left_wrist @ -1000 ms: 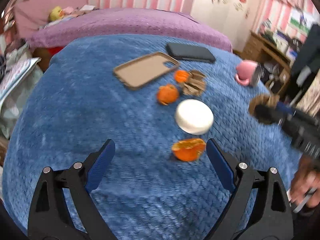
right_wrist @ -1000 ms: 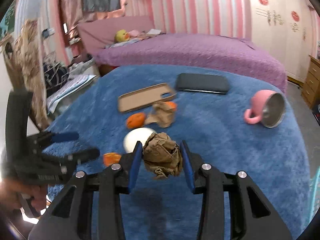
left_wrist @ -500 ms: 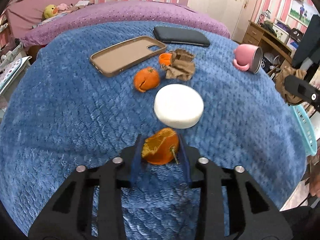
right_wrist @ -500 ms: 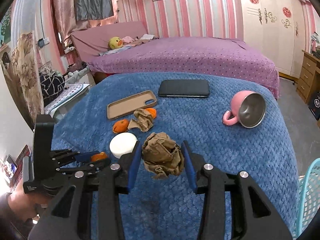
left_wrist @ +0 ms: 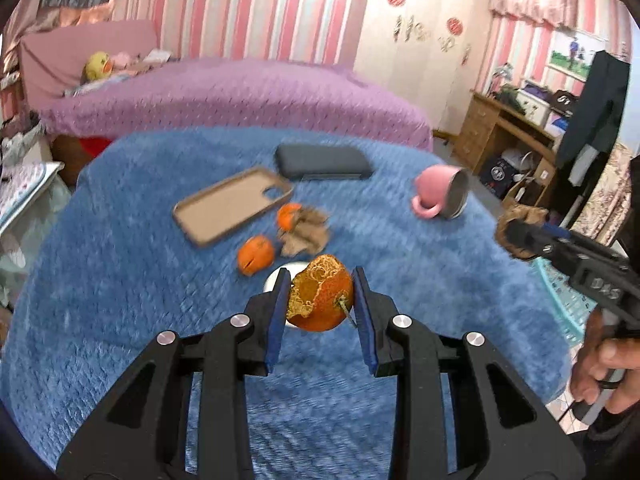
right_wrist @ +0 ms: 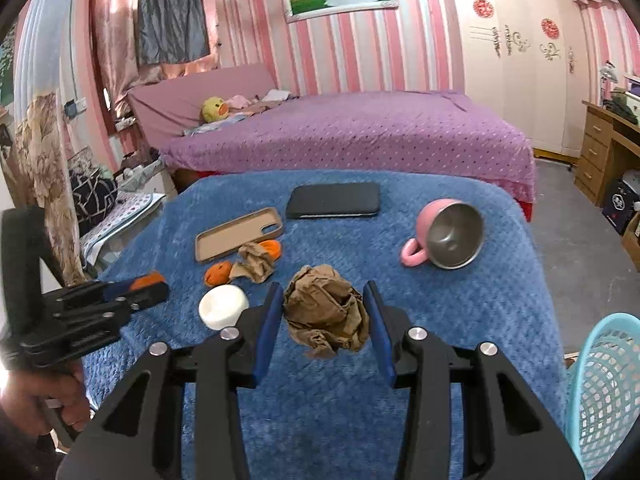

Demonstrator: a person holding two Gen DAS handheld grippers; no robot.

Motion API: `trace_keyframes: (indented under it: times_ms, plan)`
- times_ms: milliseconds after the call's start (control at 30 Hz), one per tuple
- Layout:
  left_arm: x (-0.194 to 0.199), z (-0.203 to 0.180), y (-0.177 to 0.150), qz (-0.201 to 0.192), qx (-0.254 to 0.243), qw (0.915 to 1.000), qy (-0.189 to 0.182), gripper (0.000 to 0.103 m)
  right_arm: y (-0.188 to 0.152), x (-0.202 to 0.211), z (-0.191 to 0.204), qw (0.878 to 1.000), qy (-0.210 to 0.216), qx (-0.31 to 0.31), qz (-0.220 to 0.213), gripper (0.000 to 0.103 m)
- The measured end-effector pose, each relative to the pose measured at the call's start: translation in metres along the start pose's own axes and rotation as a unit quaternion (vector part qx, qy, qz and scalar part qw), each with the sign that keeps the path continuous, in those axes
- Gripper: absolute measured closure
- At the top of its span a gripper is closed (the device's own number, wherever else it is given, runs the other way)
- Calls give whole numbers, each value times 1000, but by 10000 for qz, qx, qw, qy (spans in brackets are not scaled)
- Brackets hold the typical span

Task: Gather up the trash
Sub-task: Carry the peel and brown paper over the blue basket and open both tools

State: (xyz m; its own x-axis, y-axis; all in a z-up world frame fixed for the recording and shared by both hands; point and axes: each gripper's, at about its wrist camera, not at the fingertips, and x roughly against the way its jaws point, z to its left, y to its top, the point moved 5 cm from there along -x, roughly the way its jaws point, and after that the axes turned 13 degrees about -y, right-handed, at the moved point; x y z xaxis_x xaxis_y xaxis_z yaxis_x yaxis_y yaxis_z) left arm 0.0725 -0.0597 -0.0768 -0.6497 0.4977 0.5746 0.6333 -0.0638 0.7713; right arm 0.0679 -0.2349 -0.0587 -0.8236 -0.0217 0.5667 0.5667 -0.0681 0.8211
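Note:
My left gripper (left_wrist: 320,300) is shut on an orange peel (left_wrist: 320,300) and holds it above the blue blanket (left_wrist: 100,280). My right gripper (right_wrist: 324,316) is shut on a crumpled brown paper ball (right_wrist: 326,316), held above the blanket near a light blue mesh basket (right_wrist: 604,384) at the lower right. On the blanket lie two more orange peels (left_wrist: 256,255) (left_wrist: 289,215) and another crumpled brown paper (left_wrist: 306,232). The left gripper also shows in the right wrist view (right_wrist: 148,288), and the right gripper shows at the right of the left wrist view (left_wrist: 520,236).
A tan phone case (left_wrist: 232,210), a black phone (left_wrist: 322,162), a tipped pink mug (left_wrist: 440,198) and a white round lid (right_wrist: 223,306) lie on the blanket. A purple bed (right_wrist: 360,132) stands behind. A wooden desk (left_wrist: 508,136) is at the right.
My left gripper closed on the orange peel and lifted it off the blanket. My right gripper drew back toward the basket side with the paper ball still held.

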Motion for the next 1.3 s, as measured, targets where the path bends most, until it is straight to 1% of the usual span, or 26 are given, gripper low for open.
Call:
trace_keyframes:
  times_ms: [167,300,400,567,633,833,900,933,1000,1033,1133,1200,1300]
  plan:
    - [1,-21,8,-117,-84,9998,-164,73,7,15,-18,9992,-274,-189,-239,62]
    - [-3,-31,12,-175,-67,9995,-250,73,13,23,-33,9980,-400,-327,-362,62]
    - [-4,-38,14,-224,-57,9992,-311,73,13,25,-43,9975,-415,-443,-367,62]
    - [-8,-47,15,-255,-92,9989,-375,73,15,33,-56,9968,-569,-346,-445,62]
    - [-9,-52,15,-274,-99,9988,-396,73,15,37,-68,9958,-681,-387,-467,62]
    - [-11,-62,18,-363,-115,9983,-446,73,14,48,-100,9935,-835,-573,-512,62]
    - [-12,-67,20,-397,-145,9980,-464,73,13,48,-113,9923,-922,-675,-488,62]
    - [-12,-70,21,-423,-179,9979,-449,73,11,49,-125,9902,-1032,-833,-442,62]
    - [-14,-75,23,-454,-205,9977,-462,73,10,47,-134,9901,-1007,-915,-335,62]
    - [-16,-77,23,-456,-205,9976,-477,73,10,49,-140,9893,-1093,-917,-312,62]
    - [-23,-84,22,-409,-243,9976,-510,73,13,55,-148,9884,-1198,-872,-343,62]
    - [-26,-88,22,-395,-244,9975,-534,73,17,63,-153,9876,-1259,-821,-448,62]
    - [-26,-97,26,-449,-256,9967,-629,73,18,69,-162,9853,-1314,-968,-497,62]
